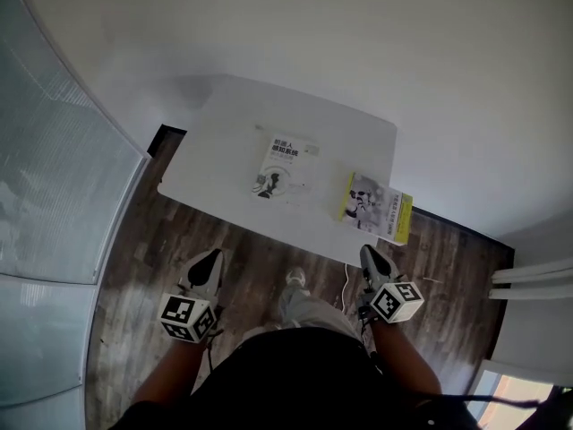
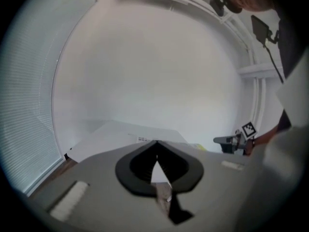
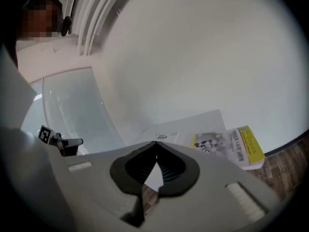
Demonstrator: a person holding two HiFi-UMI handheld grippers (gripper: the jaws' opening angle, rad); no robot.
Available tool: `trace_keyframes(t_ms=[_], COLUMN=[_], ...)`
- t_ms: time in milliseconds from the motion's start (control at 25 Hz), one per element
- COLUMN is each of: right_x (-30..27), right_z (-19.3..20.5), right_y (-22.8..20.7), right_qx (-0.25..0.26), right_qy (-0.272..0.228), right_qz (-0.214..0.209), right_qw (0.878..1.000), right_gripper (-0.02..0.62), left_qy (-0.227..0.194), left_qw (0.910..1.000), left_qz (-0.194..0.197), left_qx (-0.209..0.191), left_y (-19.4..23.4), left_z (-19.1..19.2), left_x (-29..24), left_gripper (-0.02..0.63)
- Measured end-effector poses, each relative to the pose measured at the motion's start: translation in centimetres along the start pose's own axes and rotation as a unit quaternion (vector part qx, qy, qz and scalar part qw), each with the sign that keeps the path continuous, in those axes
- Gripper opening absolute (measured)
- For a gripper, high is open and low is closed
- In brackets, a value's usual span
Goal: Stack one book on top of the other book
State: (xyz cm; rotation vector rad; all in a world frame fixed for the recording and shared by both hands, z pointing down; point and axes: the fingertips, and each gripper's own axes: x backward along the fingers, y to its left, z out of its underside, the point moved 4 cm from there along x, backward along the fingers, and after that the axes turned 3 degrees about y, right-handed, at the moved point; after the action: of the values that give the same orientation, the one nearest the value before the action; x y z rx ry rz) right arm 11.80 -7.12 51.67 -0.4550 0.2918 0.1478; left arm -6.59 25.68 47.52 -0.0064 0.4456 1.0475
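Observation:
Two books lie on a white table. A white book rests flat near the table's middle. The other book, with a yellow spine strip, lies at the table's near right corner and hangs a little over the edge. Both grippers hover over the floor, short of the table's near edge. My left gripper is shut with nothing in it, its tips meeting in the left gripper view. My right gripper is also shut and holds nothing, just short of the yellow-spined book.
Dark wood floor lies between me and the table. A frosted glass partition runs along the left. White pipes run along the wall at right. The table stands against a white wall.

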Motion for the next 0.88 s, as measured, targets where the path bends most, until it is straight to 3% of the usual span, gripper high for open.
trace_keyframes(t_ms=[400, 560, 880], right_x=[-8.3, -10.2, -11.2], right_z=[-4.4, -4.9, -4.7], right_y=[-4.6, -5.5, -5.1], right_qx=[-0.008, -0.009, -0.024], right_qy=[0.014, 0.025, 0.028], right_qz=[-0.018, -0.021, 0.017], right_qw=[1.000, 0.999, 0.999], right_gripper=[0.002, 0.003, 0.003], left_qy=[-0.020, -0.026, -0.003], left_qw=[0.9994, 0.9988, 0.9972], left_qz=[-0.010, -0.017, 0.017], left_qx=[-0.024, -0.039, -0.072], left_y=[0.9, 1.0, 3.7], left_z=[-7.6, -8.5, -9.5], left_x=[-7.7, -9.2, -11.2], left_gripper=[0.003, 0.003, 0.003])
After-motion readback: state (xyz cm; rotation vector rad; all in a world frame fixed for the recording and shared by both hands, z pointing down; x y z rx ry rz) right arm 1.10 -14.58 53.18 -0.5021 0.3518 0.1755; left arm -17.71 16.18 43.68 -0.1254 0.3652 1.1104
